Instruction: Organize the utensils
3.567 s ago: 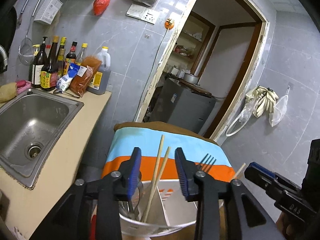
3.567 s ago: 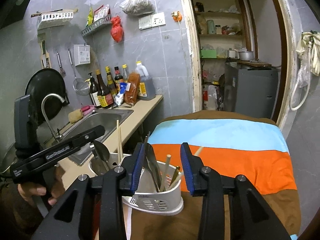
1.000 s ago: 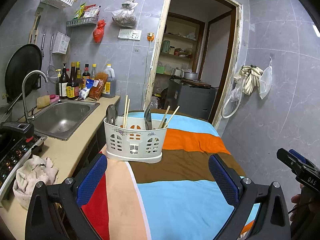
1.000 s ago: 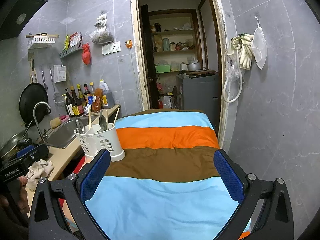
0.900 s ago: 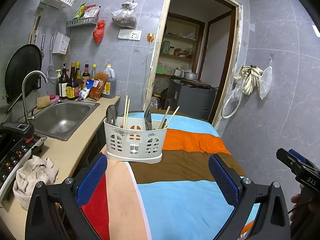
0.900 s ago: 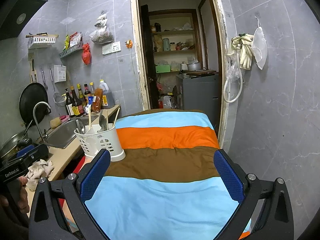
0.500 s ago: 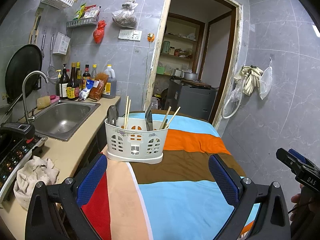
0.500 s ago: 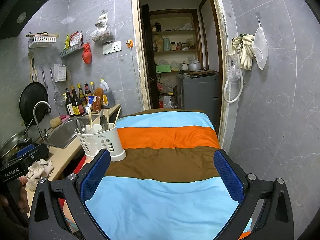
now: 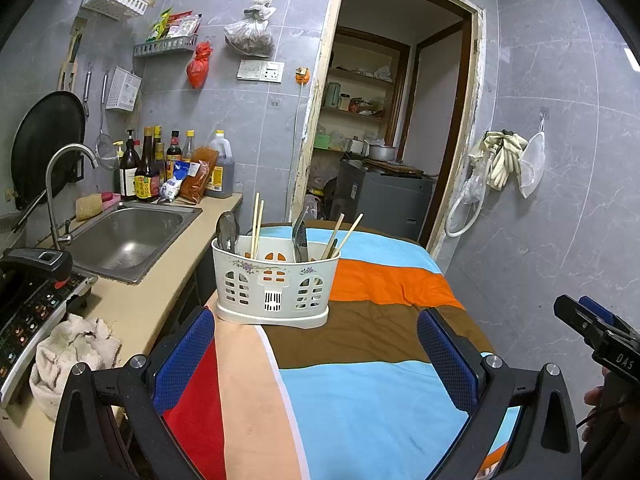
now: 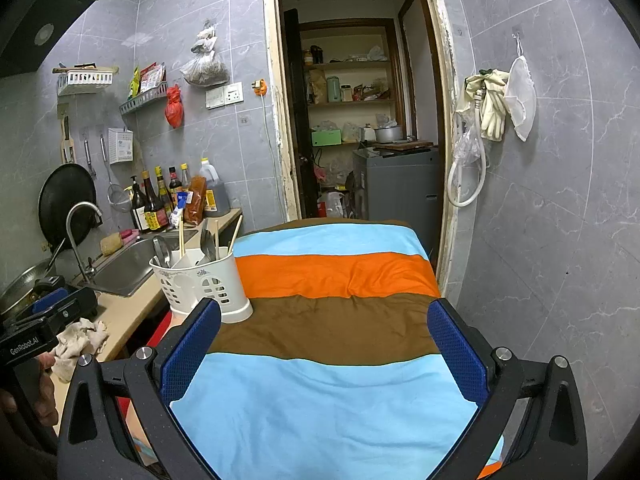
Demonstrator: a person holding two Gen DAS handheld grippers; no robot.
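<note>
A white plastic utensil caddy (image 9: 276, 284) (image 10: 202, 282) stands upright on the striped cloth (image 9: 360, 320) (image 10: 332, 300), near its left edge. Chopsticks (image 9: 256, 218), a spoon (image 9: 227, 229) and a dark utensil (image 9: 300, 236) stick up out of its compartments. My left gripper (image 9: 320, 356) hangs wide open in front of the caddy, holding nothing. Further right over the cloth, my right gripper (image 10: 324, 356) is wide open and empty too. The right gripper's body (image 9: 596, 340) shows at the right edge of the left wrist view.
A steel sink (image 9: 128, 236) with a tap (image 9: 60, 184) sits in the beige counter (image 9: 132, 312) on the left. Sauce bottles (image 9: 152, 168) line the wall. A crumpled rag (image 9: 76, 348) and an induction cooker (image 9: 28, 300) lie nearer. An open doorway (image 9: 384, 140) is behind.
Both grippers have pulled back from the caddy and opened wide since 3.6 s ago. Over the last second almost nothing has moved.
</note>
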